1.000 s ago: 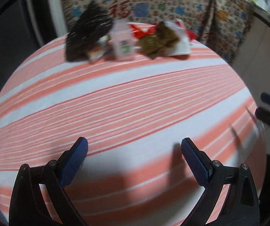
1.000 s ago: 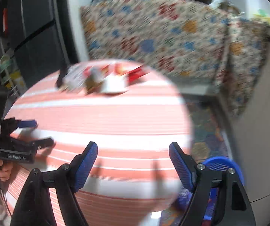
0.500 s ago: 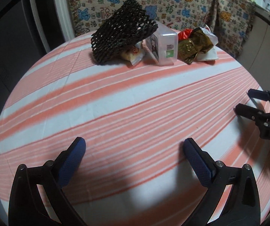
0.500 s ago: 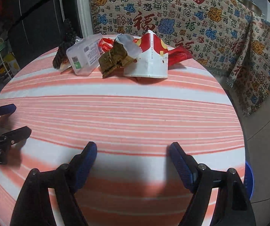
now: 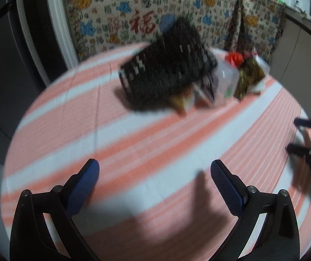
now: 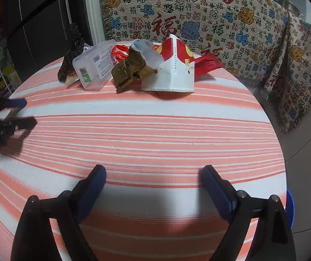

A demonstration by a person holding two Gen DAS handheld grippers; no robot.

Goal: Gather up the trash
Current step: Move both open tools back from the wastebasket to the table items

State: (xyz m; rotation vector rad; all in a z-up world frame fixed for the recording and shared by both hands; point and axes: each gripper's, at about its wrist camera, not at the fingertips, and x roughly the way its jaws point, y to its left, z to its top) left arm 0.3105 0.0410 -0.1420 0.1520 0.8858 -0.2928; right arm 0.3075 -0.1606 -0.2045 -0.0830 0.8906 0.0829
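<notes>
Two grippers hang over the striped tablecloth (image 6: 155,130); the left gripper (image 5: 155,169) is open and empty, and the right gripper (image 6: 153,174) is opening with nothing between. The trash pile (image 6: 133,67) lies far, at the table's back edge.

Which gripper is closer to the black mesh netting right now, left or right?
Left. The left gripper faces the black mesh netting head-on across the striped cloth. The right gripper, jaws opening and empty, sits off toward the crushed paper cup, with the netting at the pile's far end.
</notes>
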